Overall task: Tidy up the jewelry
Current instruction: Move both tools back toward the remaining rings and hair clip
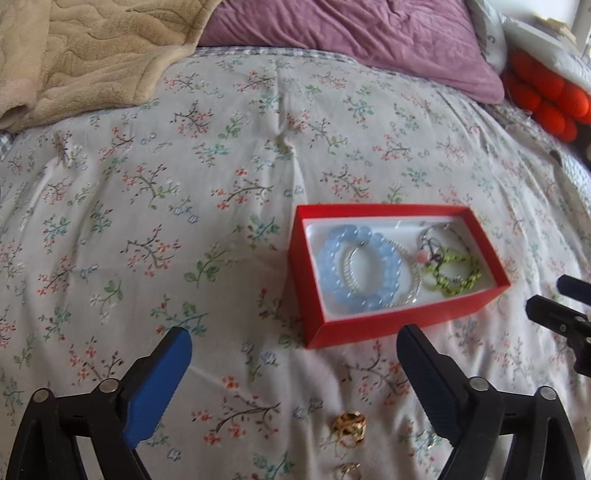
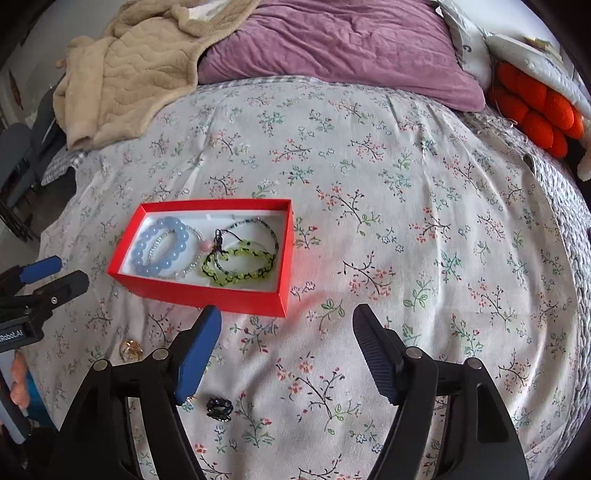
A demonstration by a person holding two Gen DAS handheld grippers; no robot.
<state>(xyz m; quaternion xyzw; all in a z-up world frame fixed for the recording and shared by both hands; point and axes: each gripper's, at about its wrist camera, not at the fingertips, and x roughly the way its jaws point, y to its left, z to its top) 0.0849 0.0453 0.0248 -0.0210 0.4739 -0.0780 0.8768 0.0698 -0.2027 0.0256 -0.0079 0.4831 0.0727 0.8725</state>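
Observation:
A red box (image 1: 373,326) (image 2: 192,291) lies on the floral bedspread. Inside it are a blue bead bracelet (image 1: 360,266) (image 2: 159,245), a clear bead strand (image 1: 410,291) and green woven bracelets (image 1: 452,273) (image 2: 240,267). My left gripper (image 1: 295,339) (image 2: 55,273) stands open over the bedspread, short of the box, with nothing between its fingers. Gold jewelry (image 1: 349,428) (image 2: 131,349) lies on the cloth close below it. My right gripper (image 2: 286,317) is open and empty just right of the box's near corner. A small dark piece (image 2: 219,408) lies beneath it.
A beige blanket (image 1: 92,55) (image 2: 129,74) and a purple pillow (image 1: 351,33) (image 2: 332,48) lie at the head of the bed. Orange round cushions (image 1: 546,99) (image 2: 535,107) sit at the far right. A person's fingers (image 2: 18,380) hold the left gripper's handle.

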